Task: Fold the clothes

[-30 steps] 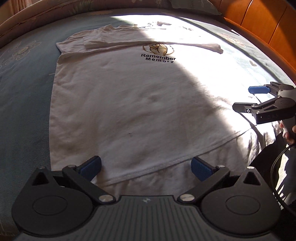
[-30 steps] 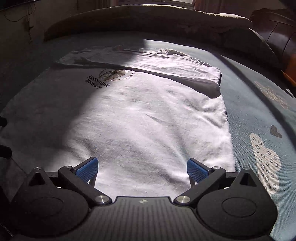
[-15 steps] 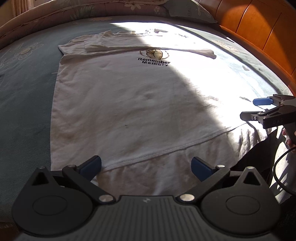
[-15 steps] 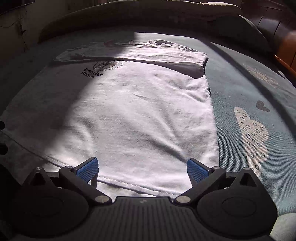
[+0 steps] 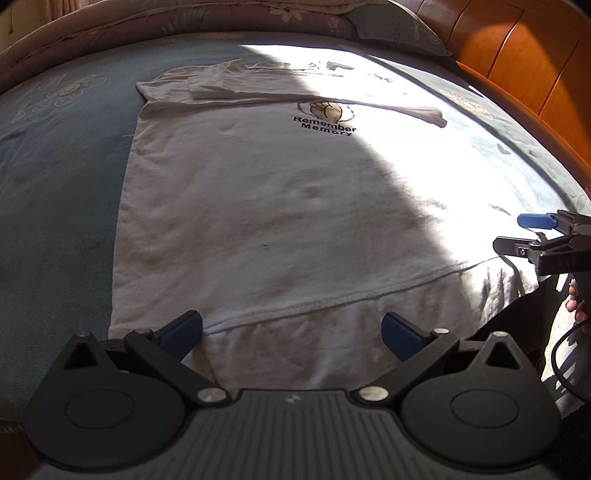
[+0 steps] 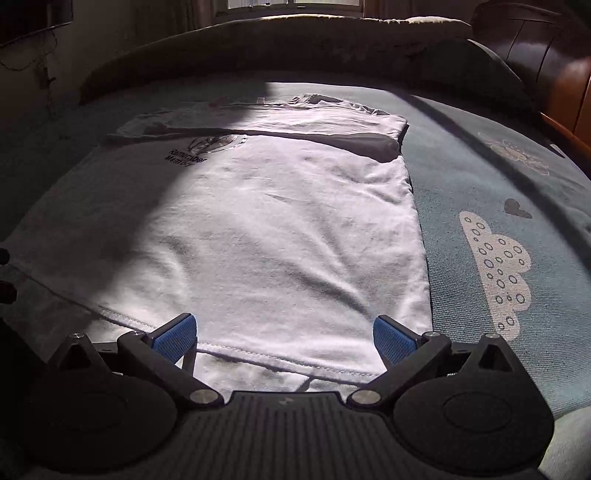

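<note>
White T-shirt point(image 5: 258, 206) lies spread flat on the bed point(image 5: 55, 177), chest print upward, its far end with both sleeves folded in across the shoulders and its hem at the near edge of the mattress. A blue-green bedspread with pale flower, cloud and heart motifs covers the bed and shows bare on both sides of the shirt. Sunlight falls across the right half of the shirt, while the left half sits in shadow. A wooden headboard point(image 5: 517, 66) runs along the right side, with a pillow point(image 5: 399, 29) at the far right corner. The black print "Remember Memory" point(image 5: 325, 125) sits below a small round emblem near the folded sleeves. The left gripper point(image 5: 291, 332) hangs just over the hem near the shirt's left corner, blue pads wide apart and holding nothing. The right gripper point(image 6: 284, 334) hovers over the hem near the right corner, likewise spread wide and empty.
</note>
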`<action>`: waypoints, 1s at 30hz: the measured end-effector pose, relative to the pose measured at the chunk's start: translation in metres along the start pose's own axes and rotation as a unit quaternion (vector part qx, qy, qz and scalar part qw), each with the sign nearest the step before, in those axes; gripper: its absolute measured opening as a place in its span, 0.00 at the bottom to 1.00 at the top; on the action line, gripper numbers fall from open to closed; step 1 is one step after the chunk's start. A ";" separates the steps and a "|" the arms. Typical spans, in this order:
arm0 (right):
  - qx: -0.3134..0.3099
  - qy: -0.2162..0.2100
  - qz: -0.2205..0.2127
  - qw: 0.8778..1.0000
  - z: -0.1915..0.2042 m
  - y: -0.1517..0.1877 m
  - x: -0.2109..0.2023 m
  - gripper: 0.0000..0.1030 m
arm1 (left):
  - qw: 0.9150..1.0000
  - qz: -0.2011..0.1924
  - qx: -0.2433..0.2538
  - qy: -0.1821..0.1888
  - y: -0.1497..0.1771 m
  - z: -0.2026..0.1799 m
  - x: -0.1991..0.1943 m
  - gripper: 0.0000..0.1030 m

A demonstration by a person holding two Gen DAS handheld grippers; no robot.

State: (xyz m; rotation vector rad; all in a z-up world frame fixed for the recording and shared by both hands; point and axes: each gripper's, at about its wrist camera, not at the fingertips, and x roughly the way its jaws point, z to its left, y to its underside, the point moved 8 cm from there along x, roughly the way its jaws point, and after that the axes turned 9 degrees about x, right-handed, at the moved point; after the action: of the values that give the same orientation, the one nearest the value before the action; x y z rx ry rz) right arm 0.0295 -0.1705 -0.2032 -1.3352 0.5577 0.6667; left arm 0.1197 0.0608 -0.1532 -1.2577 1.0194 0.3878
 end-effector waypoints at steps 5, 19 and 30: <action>0.000 0.003 -0.002 1.000 0.001 0.000 0.000 1.00 | 1.000 -0.010 -0.017 0.003 0.000 0.003 -0.001 0.99; 0.064 -0.027 0.005 0.998 -0.010 -0.055 0.011 1.00 | 0.999 -0.022 -0.015 0.036 -0.013 -0.001 -0.002 0.99; 0.159 -0.103 0.039 0.981 -0.042 -0.161 0.099 1.00 | 0.996 -0.017 -0.060 0.056 -0.016 0.017 0.010 0.99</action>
State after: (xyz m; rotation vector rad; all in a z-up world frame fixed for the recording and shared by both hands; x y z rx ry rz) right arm 0.2147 -0.2170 -0.1692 -0.9373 0.5252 0.7358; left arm 0.1442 0.0687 -0.1526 -1.4160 1.0821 0.3595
